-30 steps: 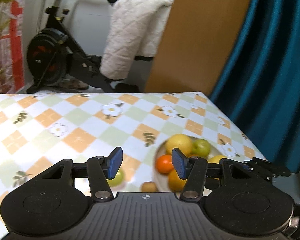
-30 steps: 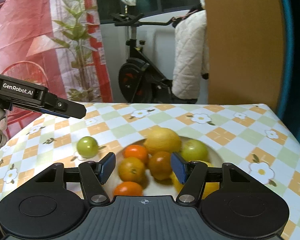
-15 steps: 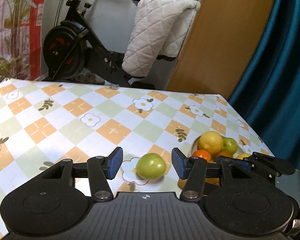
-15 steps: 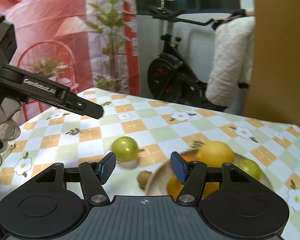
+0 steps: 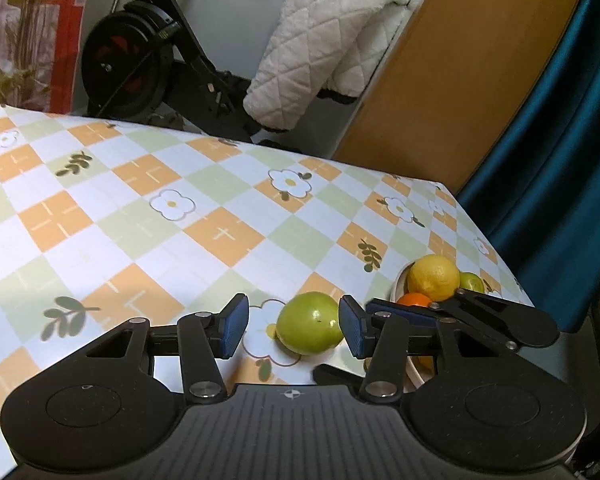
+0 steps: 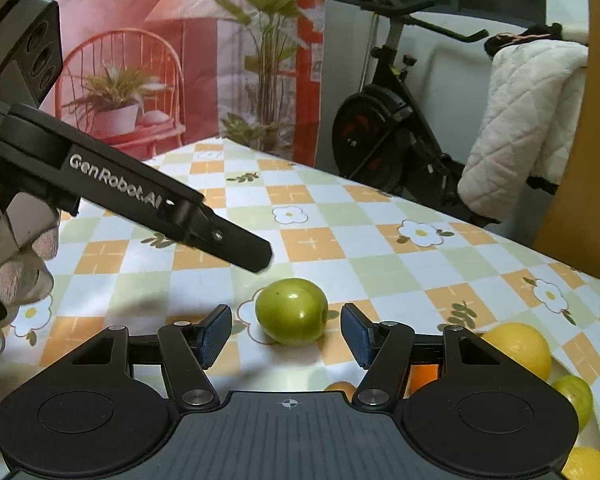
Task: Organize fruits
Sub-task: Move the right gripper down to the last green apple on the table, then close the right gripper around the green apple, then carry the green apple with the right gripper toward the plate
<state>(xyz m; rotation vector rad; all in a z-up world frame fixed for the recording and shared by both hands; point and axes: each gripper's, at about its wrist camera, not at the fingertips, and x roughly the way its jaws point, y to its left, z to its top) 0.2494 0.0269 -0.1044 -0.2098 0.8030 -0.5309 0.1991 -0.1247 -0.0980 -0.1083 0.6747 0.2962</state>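
Note:
A green apple (image 5: 310, 328) lies on the checked tablecloth, left of a white bowl (image 5: 400, 280) that holds a yellow lemon (image 5: 434, 276), an orange (image 5: 414, 300) and a small green fruit (image 5: 471, 282). My left gripper (image 5: 292, 330) is open, its blue pads either side of the apple, the right pad close to it. My right gripper (image 6: 286, 334) is open just in front of the same apple (image 6: 291, 311). The bowl's lemon (image 6: 518, 350) and green fruit (image 6: 574, 396) show at the right. The left gripper's finger (image 6: 220, 236) reaches over the apple.
An exercise bike (image 5: 148, 52) with a white quilted jacket (image 5: 332, 40) stands beyond the table's far edge. A wooden panel (image 5: 472, 60) and teal curtain (image 5: 560, 120) are at the right. A small brown fruit (image 6: 340, 386) lies by the bowl.
Both grippers have swung left from the bowl to the green apple, which now sits between each pair of open pads. The apple has stayed put.

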